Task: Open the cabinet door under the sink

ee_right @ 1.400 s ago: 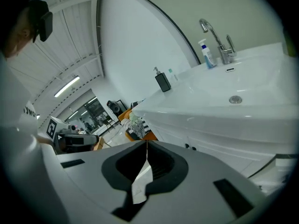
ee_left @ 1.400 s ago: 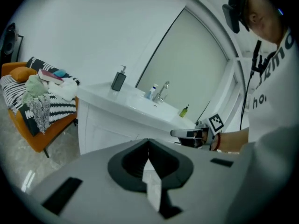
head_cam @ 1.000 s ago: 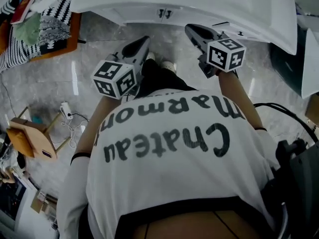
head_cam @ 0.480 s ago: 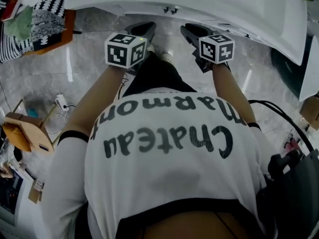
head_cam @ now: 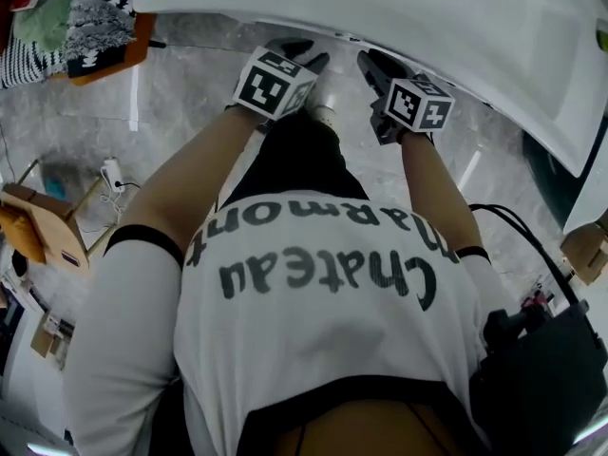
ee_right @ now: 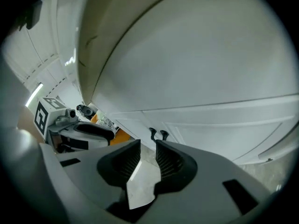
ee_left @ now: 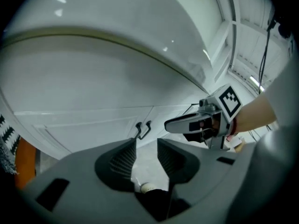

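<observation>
- Left gripper (ee_left: 145, 148): jaws have just been opening, now apart with nothing between them, short of the cabinet door (ee_left: 84, 125) handles (ee_left: 144, 129).
- Right gripper (ee_right: 147, 149): jaws narrowly apart, empty, below the counter (ee_right: 196, 55) edge.

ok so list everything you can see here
sink: 1, white, top of head view
cabinet doors: 2, white, under the sink, shut
door handles: 2, dark, side by side where the doors meet
floor: 1, grey marble
patterned cloths: several, black-white and green, top left
wooden stool: 1, tan, left
plug: 1, white, by the stool
pack: 1, black, lower right
shirt: 1, white, dark lettering
left gripper: 1, grey, jaws just opening, empty
right gripper: 1, grey, jaws apart, empty
</observation>
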Demonstrator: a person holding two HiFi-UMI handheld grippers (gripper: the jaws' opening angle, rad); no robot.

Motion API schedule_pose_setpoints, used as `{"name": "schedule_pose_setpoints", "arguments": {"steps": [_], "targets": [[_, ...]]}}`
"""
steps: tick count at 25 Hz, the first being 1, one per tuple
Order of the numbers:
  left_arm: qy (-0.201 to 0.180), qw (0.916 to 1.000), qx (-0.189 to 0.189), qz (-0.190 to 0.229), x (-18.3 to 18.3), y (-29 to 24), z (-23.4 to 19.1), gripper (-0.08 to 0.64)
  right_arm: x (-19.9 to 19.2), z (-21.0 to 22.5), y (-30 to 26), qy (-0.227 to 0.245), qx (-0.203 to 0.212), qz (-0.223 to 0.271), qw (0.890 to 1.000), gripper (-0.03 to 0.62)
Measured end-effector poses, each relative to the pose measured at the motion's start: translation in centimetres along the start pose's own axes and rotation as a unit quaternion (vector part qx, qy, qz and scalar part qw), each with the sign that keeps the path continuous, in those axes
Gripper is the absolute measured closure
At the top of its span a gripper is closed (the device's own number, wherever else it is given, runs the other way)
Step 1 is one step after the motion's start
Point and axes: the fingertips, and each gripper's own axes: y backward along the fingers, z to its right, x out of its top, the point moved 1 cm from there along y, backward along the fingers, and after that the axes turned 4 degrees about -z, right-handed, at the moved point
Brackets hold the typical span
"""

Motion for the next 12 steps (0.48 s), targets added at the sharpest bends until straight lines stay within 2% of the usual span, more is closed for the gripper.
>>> {"name": "schedule_pose_setpoints", "arguments": {"steps": [4, 7, 12], "targets": [[0.001, 0.9999, 0.000, -0.014, -0.5, -2.1, -1.0, 0.442, -0.6, 1.3, -2.1, -0.008, 0.003, -0.003, 1.000, 0.499], [-0.002, 1.0000, 0.001, -0.004, -0.5, -3.7, -1.6, 0.442, -1.7, 2.7, -3.5, -0.013, -0.005, -0.003, 1.000, 0.499], [-0.035, 0.9993, -0.009, 0.005, -1.0, -5.5, -1.4, 0.442, -2.3, 3.3, -4.6, -0.006, -0.009, 0.018, 1.000, 0.495]]}}
